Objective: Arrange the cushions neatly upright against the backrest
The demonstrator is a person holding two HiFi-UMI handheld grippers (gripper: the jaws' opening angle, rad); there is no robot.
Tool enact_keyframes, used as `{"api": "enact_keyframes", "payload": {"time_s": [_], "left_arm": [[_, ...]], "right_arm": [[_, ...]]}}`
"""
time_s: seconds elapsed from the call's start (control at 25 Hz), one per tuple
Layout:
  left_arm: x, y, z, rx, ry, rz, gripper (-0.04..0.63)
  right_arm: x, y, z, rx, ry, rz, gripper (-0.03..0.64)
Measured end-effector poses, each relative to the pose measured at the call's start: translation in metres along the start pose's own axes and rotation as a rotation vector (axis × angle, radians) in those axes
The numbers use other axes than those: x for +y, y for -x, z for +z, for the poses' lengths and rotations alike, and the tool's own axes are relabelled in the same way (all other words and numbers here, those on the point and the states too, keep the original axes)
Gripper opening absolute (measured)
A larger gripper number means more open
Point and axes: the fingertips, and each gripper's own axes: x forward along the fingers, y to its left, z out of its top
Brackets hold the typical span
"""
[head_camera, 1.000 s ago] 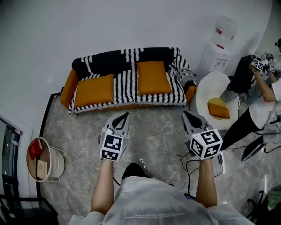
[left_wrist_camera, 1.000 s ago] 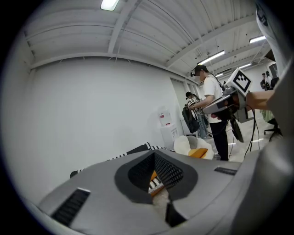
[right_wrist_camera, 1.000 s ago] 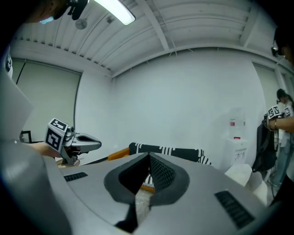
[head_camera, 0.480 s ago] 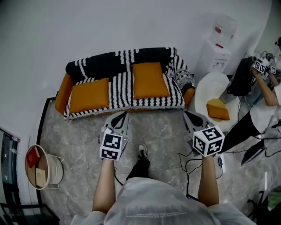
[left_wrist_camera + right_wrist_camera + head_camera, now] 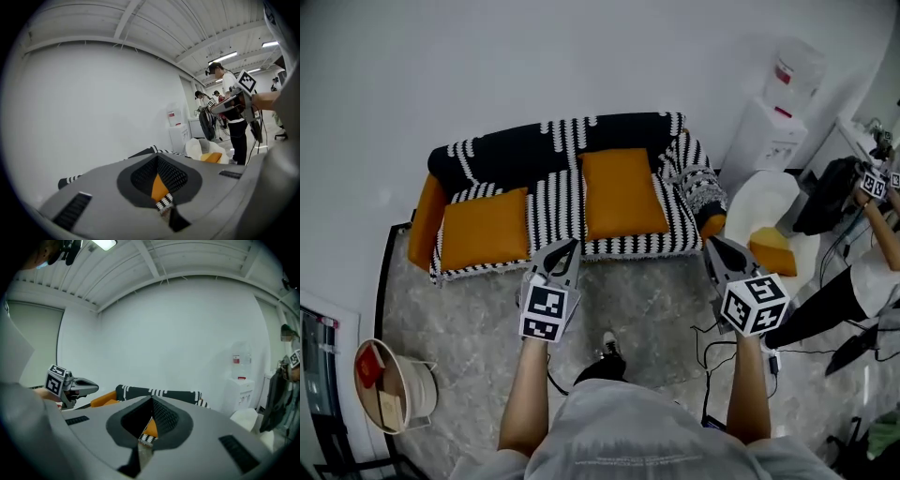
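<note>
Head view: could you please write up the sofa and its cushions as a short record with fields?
sofa: orange, under a black-and-white striped throw
left cushion: orange, flat on the seat
right cushion: orange, on the seat, top edge by the backrest
third cushion: on the white chair
left gripper: shut, empty
right gripper: shut, empty

Bare stone floor runs from my feet to the front of the sofa — an open lane ahead of my left gripper and right gripper. On the seat, two orange cushions lie flat with a striped gap between them. On my right the room narrows: a white chair stands just beside the sofa's arm, cables cross the floor, and another person stands close. A basket stands well apart, left.
</note>
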Motion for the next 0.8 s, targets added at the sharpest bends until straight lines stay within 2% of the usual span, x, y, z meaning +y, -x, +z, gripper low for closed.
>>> {"api": "enact_keyframes", "payload": {"time_s": [0.24, 0.48, 0.68, 0.8], "left_arm": [[0.051, -0.071, -0.008, 0.027, -0.002, -0.013, 0.017], [0.08, -0.122, -0.036, 0.094, -0.012, -0.075, 0.023], [0.089, -0.155, -0.066, 0.146, 0.018, -0.124, 0.029], [0.098, -0.178, -0.087, 0.167, 0.066, -0.129, 0.056]], "right_arm": [[-0.037, -0.077, 0.006, 0.059, 0.028, -0.06, -0.005], [-0.066, -0.13, -0.008, 0.135, 0.019, -0.12, -0.005], [-0.085, -0.165, -0.04, 0.229, 0.005, -0.141, -0.005], [-0.099, -0.188, -0.06, 0.269, -0.001, -0.148, -0.005]]}}
